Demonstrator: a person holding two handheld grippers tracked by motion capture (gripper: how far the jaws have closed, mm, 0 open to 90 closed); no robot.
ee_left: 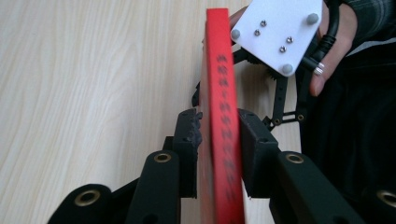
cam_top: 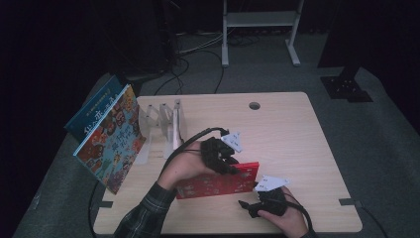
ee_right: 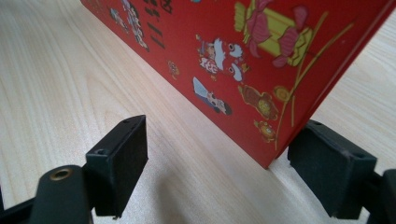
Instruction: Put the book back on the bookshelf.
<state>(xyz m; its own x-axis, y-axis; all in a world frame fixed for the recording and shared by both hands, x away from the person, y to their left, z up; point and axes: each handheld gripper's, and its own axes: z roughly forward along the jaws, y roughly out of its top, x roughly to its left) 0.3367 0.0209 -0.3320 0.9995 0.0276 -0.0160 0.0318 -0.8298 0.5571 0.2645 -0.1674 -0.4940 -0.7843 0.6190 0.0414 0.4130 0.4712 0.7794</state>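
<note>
A thin red picture book stands on its long edge at the table's near middle, leaning so that its cover faces up. My left gripper comes down on its upper edge. In the left gripper view the red spine runs between the two pads, which touch it on both sides. My right gripper sits low by the book's near right corner. In the right gripper view its jaws stand wide apart, with the book's bottom corner on the table between them, close to the right pad and not pressed.
A clear slotted book stand stands at the table's back left. A colourful picture book and a blue one lean at the left edge. A cable hole lies at the back. A metal frame stands on the floor beyond.
</note>
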